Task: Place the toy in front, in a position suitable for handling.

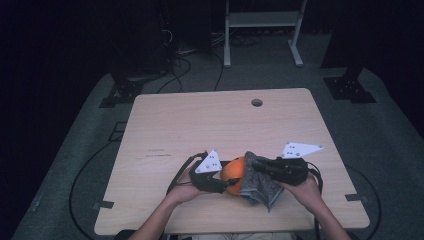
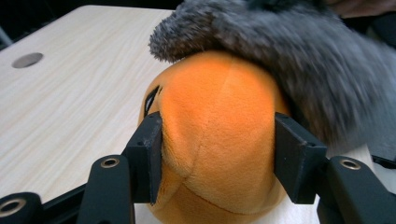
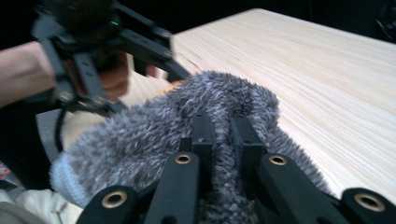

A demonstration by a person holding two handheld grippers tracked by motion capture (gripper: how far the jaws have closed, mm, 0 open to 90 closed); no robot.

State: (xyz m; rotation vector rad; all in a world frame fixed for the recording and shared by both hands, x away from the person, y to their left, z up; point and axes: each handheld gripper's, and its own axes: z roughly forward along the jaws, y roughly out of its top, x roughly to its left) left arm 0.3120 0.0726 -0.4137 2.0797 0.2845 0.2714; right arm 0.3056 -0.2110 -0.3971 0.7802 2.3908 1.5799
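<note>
Left gripper (image 2: 217,161) fingers clamp orange plush (image 2: 219,140); right gripper (image 3: 222,135) fingers pinch grey furry cloth (image 3: 154,140), apparently draped over plush.

1. A light wooden table (image 1: 200,125) with rounded corners stood on a grey carpeted floor (image 1: 380,130).
2. A round hole (image 1: 257,102) sat near the table's far edge.
3. Beyond the table stood a white metal frame (image 1: 262,30) on two legs.
4. Black cables (image 1: 185,70) trailed over the floor at the far left.
5. The room behind lay in near darkness.
</note>
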